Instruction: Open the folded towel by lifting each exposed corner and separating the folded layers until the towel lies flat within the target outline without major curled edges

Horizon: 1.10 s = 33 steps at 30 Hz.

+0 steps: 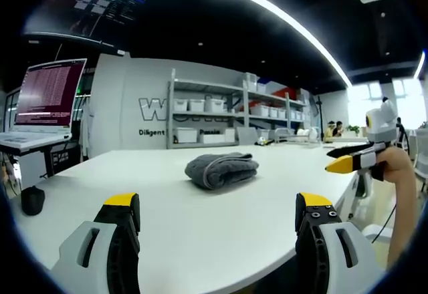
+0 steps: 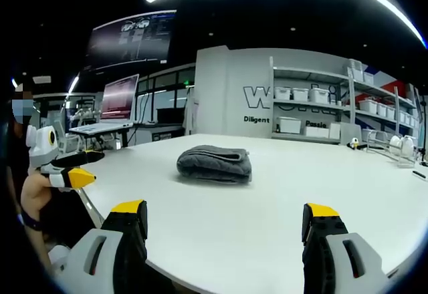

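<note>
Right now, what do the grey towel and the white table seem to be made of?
The towel looks like soft terry or microfibre cloth, matte dark grey: it has a fuzzy surface, and its folded layers have rounded, bulging edges. The table looks like a hard, smooth white laminate or painted board with a faint sheen and a thin rounded edge; the exact material cannot be told.

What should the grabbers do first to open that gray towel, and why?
Probably bring the left hand-held gripper forward to a corner of the towel. It lies folded mid-table, untouched, and both hand-held grippers are open and well short of it.
</note>
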Tool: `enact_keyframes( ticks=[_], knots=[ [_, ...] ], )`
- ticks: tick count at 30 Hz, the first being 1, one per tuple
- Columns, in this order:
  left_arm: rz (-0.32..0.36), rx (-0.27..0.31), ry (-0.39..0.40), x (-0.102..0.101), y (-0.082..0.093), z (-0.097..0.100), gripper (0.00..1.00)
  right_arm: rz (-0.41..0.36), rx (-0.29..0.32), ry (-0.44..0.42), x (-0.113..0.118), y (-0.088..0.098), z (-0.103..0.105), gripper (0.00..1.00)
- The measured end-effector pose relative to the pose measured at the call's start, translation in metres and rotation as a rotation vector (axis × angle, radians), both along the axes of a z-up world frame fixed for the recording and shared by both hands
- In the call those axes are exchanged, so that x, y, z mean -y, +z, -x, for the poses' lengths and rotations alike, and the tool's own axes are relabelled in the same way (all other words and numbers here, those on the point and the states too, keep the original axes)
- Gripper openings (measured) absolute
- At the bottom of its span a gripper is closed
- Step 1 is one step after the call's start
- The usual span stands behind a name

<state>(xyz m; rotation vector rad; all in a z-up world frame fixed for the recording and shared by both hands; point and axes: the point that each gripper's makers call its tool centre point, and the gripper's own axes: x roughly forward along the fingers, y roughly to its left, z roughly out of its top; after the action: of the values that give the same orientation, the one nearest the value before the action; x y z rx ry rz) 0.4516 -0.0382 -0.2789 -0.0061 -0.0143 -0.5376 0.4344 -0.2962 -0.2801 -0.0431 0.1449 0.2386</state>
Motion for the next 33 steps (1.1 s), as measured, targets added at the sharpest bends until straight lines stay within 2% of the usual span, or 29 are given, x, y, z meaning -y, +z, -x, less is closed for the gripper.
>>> enact_keyframes(
  ticks=[33],
  knots=[
    [0.001,-0.008,0.003,-0.0028,-0.0021,-0.0002,0.95,-0.001,-0.013,-0.003,0.0011,-0.0045,0.0,0.98]
  ],
)
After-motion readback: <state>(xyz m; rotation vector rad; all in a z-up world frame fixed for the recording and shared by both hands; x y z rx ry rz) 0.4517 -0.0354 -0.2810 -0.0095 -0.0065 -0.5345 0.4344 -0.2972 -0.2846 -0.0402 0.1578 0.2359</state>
